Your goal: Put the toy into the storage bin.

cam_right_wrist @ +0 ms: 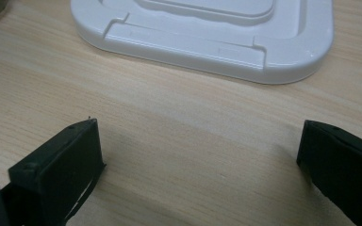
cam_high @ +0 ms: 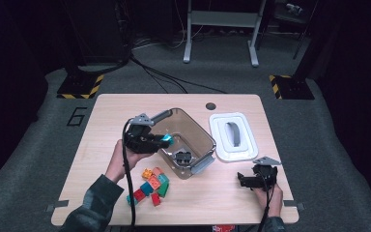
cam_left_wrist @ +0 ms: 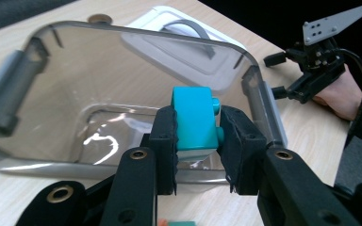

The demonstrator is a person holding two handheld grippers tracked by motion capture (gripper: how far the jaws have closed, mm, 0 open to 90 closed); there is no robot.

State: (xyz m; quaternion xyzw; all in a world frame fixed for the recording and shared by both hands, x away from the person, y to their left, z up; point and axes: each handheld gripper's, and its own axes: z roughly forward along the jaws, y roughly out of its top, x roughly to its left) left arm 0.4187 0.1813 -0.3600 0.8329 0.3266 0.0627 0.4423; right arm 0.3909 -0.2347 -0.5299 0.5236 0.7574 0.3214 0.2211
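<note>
Left gripper view: teal block (cam_left_wrist: 195, 120) clamped between left tongs (cam_left_wrist: 198, 141), seemingly above bin (cam_left_wrist: 9, 89).

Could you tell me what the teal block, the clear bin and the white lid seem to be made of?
Teal block: looks like hard moulded plastic, smooth and slightly glossy, with a stud on its side.
Clear bin: seems transparent, smoke-tinted plastic; the table shows through its walls and glare streaks its floor.
White lid: probably rigid plastic with a satin finish, judging by its moulded steps and rounded rim.
</note>
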